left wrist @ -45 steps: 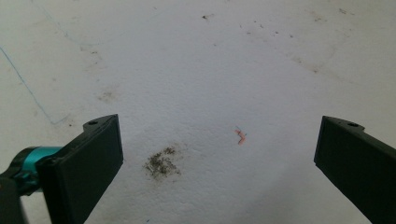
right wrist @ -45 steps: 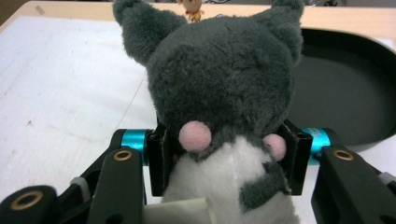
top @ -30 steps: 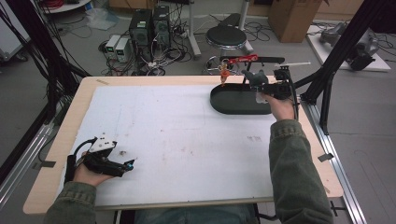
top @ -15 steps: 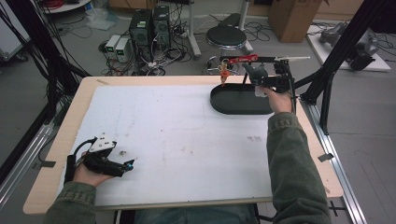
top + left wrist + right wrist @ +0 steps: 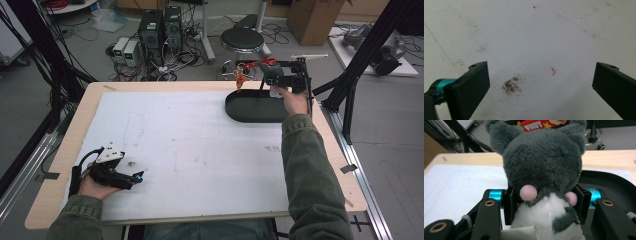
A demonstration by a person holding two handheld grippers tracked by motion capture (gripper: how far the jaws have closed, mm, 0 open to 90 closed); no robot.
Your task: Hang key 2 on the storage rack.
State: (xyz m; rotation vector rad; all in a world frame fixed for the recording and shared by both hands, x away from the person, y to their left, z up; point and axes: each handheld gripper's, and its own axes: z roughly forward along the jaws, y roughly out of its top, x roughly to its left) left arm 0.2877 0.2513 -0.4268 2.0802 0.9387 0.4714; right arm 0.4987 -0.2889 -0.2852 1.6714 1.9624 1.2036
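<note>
A grey plush toy (image 5: 544,170) with a white belly and pink paws sits squeezed between the jaws of my right gripper (image 5: 545,205). In the high view the right gripper (image 5: 274,76) holds the plush toy (image 5: 265,73) in the air above the far rim of a black oval tray (image 5: 252,116) at the table's back right. My left gripper (image 5: 131,178) rests low at the front left of the white sheet (image 5: 190,135). Its jaws stand wide apart in the left gripper view, left gripper (image 5: 541,82) with nothing between them.
A red item (image 5: 252,65) marked with a toy name (image 5: 541,123) shows just beyond the plush, at the table's far edge. A dark smudge (image 5: 511,85) and an orange scrap (image 5: 553,71) mark the sheet under the left gripper. A black frame post (image 5: 350,95) stands right of the tray.
My right gripper has risen and drawn slightly toward the far edge with the plush toy in it. The left gripper has stayed in place.
</note>
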